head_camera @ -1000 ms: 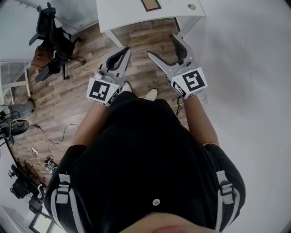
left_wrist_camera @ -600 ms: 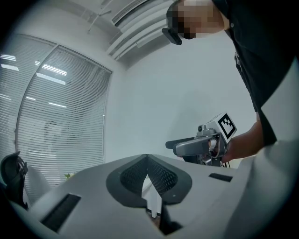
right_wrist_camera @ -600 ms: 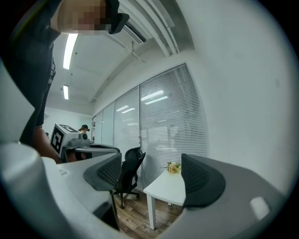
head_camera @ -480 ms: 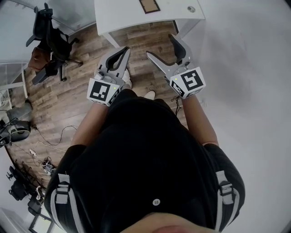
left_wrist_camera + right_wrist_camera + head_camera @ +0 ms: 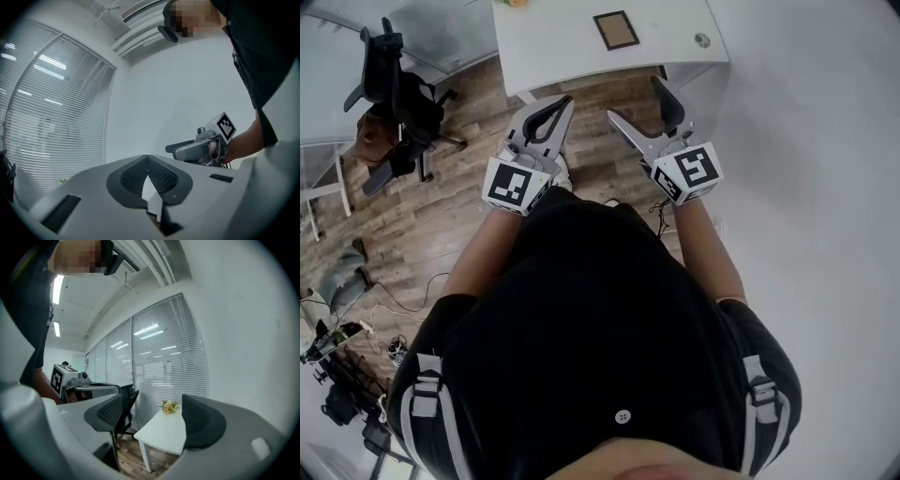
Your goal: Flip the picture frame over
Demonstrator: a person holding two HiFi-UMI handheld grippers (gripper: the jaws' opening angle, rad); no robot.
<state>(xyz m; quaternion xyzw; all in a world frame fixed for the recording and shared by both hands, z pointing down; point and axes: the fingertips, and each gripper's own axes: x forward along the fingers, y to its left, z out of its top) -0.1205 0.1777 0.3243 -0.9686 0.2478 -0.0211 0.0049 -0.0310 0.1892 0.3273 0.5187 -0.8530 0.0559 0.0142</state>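
Note:
The picture frame (image 5: 615, 30) is small, dark-edged with a brown face, and lies flat on the white table (image 5: 553, 42) at the top of the head view. Both grippers are held in front of the person, short of the table's near edge and above the wooden floor. My left gripper (image 5: 563, 103) is shut with nothing in it; its ribbed pads meet in the left gripper view (image 5: 148, 159). My right gripper (image 5: 635, 97) is open and empty. Its jaws stand wide apart in the right gripper view (image 5: 152, 420), and between them shows a corner of the table (image 5: 164, 433). The frame is hidden in both gripper views.
A small round object (image 5: 701, 40) lies on the table to the right of the frame, and a bunch of flowers (image 5: 168, 406) stands at its far end. A black office chair (image 5: 394, 80) stands to the left on the wooden floor (image 5: 431, 216). Cables lie lower left. A white wall runs along the right.
The table has come further into the head view, so the whole picture frame now shows. Both grippers keep their pose and state in front of the person.

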